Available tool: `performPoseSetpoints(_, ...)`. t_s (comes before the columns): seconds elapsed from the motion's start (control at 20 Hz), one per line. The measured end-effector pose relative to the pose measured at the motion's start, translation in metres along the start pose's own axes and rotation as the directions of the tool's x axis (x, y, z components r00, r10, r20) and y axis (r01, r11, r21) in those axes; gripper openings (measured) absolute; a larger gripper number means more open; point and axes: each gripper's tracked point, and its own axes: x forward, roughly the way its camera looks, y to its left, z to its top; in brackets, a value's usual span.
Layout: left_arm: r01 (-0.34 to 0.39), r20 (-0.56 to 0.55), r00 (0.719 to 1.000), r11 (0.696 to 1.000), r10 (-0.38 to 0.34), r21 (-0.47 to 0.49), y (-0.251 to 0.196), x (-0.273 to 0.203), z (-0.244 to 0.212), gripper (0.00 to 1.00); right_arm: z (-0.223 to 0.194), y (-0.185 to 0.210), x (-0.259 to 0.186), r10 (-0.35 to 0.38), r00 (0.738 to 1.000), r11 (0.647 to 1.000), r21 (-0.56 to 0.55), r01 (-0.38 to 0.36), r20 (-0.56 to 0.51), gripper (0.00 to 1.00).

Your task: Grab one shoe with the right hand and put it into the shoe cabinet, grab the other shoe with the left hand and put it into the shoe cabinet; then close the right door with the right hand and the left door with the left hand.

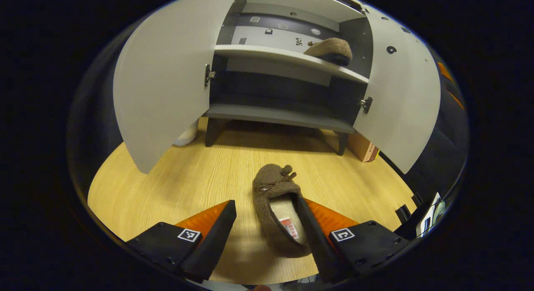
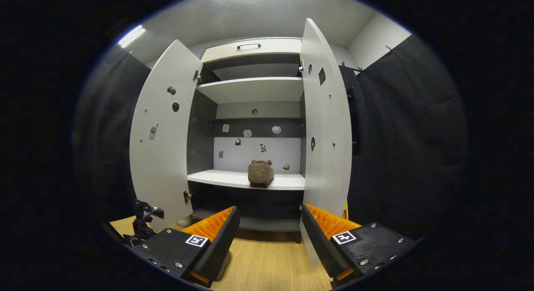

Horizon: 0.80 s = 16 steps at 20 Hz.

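Observation:
A brown fuzzy shoe (image 1: 277,207) lies on the wooden floor (image 1: 187,182), toe toward the cabinet. My left gripper (image 1: 267,232) hangs open over its heel; one finger (image 1: 311,234) reaches into the shoe's opening, the other finger (image 1: 217,236) stands clear of it to the left. The second brown shoe (image 1: 329,51) (image 2: 260,173) rests on the white middle shelf (image 2: 233,180) of the shoe cabinet (image 2: 250,128). Both cabinet doors stand wide, the left door (image 2: 160,136) and the right door (image 2: 327,128). My right gripper (image 2: 269,236) is open and holds nothing, facing the cabinet from a short way back.
A cardboard box (image 1: 363,147) sits on the floor beside the cabinet's right leg. A pale object (image 1: 186,135) lies behind the left door. A black stand (image 2: 142,224) is at the left of the right gripper view. Black cloth walls close both sides.

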Motion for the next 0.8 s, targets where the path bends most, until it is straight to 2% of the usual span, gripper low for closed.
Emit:
performPoseSetpoints(0.2, -0.073, -0.028, 0.997, 0.997, 0.073, -0.001, 0.023, 0.034, -0.011, 0.98, -0.007, -0.016, -0.007, -0.034, 0.999, 0.999, 0.012, 0.035, -0.026, 0.92)
performPoseSetpoints(0.45, -0.066, -0.065, 0.996, 0.997, 0.069, 0.040, 0.020, 0.080, -0.023, 0.99, -0.013, -0.047, -0.015, -0.111, 0.993, 0.994, 0.003, 0.111, -0.045, 0.92)
performPoseSetpoints(0.65, -0.073, -0.026, 0.997, 0.996, 0.074, 0.045, 0.024, 0.105, -0.007, 0.98, -0.014, -0.066, -0.016, -0.151, 0.987, 0.989, -0.011, 0.150, -0.055, 0.92)
performPoseSetpoints(0.7, -0.056, -0.026, 0.998, 0.998, 0.057, 0.041, 0.020, 0.108, -0.007, 0.99, -0.014, -0.068, -0.018, -0.156, 0.986, 0.988, -0.008, 0.155, -0.055, 0.92)
performPoseSetpoints(0.8, -0.037, -0.008, 0.999, 0.999, 0.037, 0.037, 0.010, 0.108, -0.003, 0.82, -0.016, -0.071, -0.016, -0.159, 0.985, 0.987, -0.005, 0.159, -0.061, 0.92)
